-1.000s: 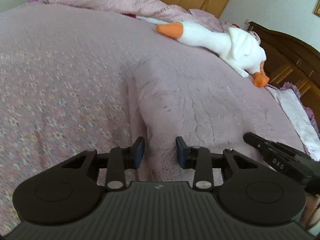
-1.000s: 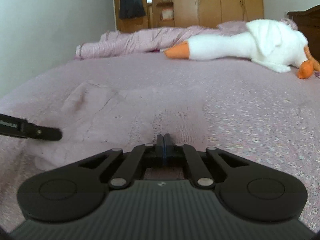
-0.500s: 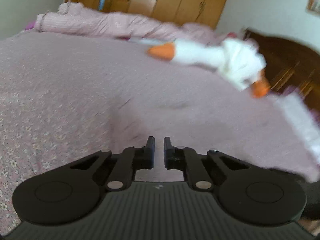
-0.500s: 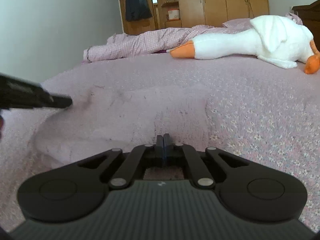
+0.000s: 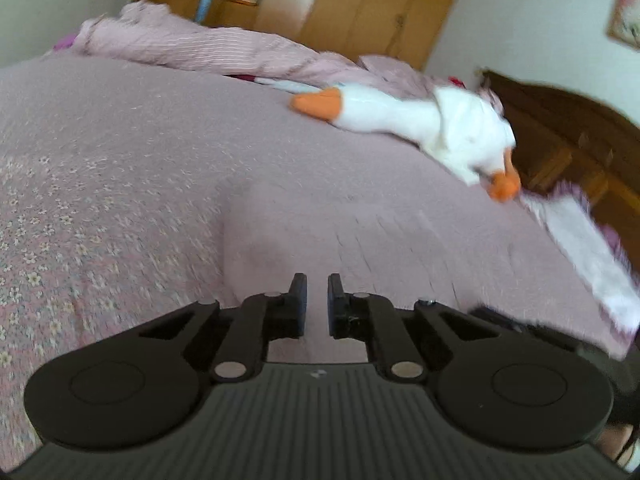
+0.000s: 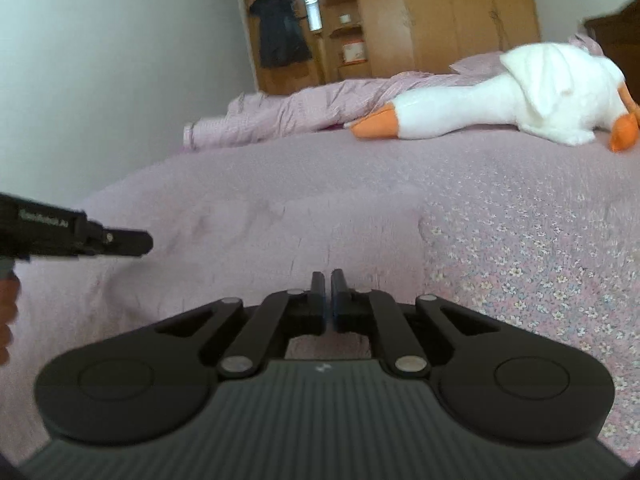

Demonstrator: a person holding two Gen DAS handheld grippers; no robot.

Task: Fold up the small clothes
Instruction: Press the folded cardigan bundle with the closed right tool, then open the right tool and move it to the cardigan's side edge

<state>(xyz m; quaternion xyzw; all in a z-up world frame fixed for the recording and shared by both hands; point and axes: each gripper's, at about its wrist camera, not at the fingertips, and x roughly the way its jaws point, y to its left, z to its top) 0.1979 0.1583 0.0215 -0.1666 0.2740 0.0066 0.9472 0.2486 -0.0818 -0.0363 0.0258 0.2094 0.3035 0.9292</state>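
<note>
The small pink garment (image 6: 304,232) lies spread on the bedspread (image 6: 540,240), in front of both tongs and between them. From the right wrist camera it fills the space just past the right gripper (image 6: 325,296), and its right edge makes a low step on the bedspread. The left gripper (image 6: 132,242) enters this view from the left side, above the left part of the garment; whether it touches the cloth, one cannot tell. The right gripper has its two fingers almost together, with only a thin slit between them, and no cloth is seen inside, so it looks clenched on nothing.

From the left wrist camera the garment (image 5: 360,248) lies directly ahead of the left gripper (image 5: 317,300). This picture is blurred. The fingers stand a little apart with a narrow gap, and cloth shows behind the gap, but one cannot tell if any is pinched.

By count: one garment, two grippers, one white plush goose (image 6: 500,100) with orange beak and feet at the far side of the bed, one crumpled pink blanket (image 6: 288,116) behind it, one wooden wardrobe (image 6: 440,12)
</note>
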